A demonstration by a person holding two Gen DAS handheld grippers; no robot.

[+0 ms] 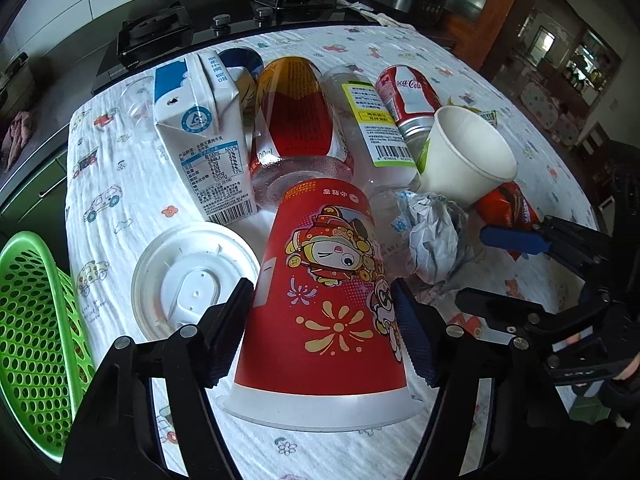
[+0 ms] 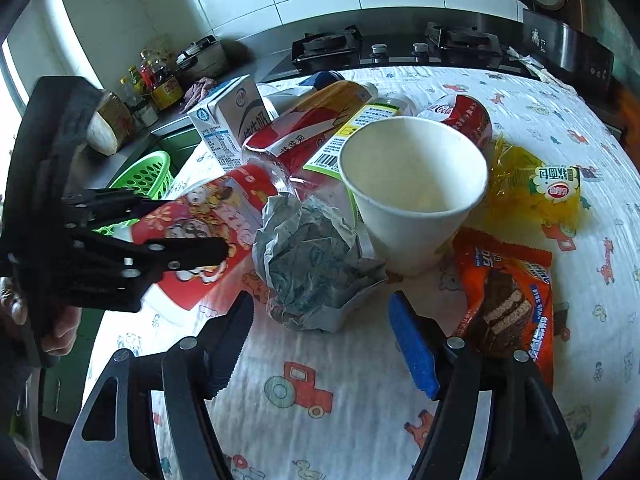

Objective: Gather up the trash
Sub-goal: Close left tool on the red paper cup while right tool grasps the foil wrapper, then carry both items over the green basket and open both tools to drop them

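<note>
My left gripper is shut on a red cartoon paper cup that lies on its side, rim toward me; the same cup shows in the right wrist view. My right gripper is open and empty just in front of a crumpled grey paper ball, not touching it. A white paper cup, an orange snack wrapper, a yellow wrapper, a Coca-Cola can, two plastic bottles, a milk carton and a white lid lie on the cloth.
A green perforated basket stands off the table's left edge. The table has a white cartoon-print cloth. A gas hob and counter lie behind the table, with bottles at the far left.
</note>
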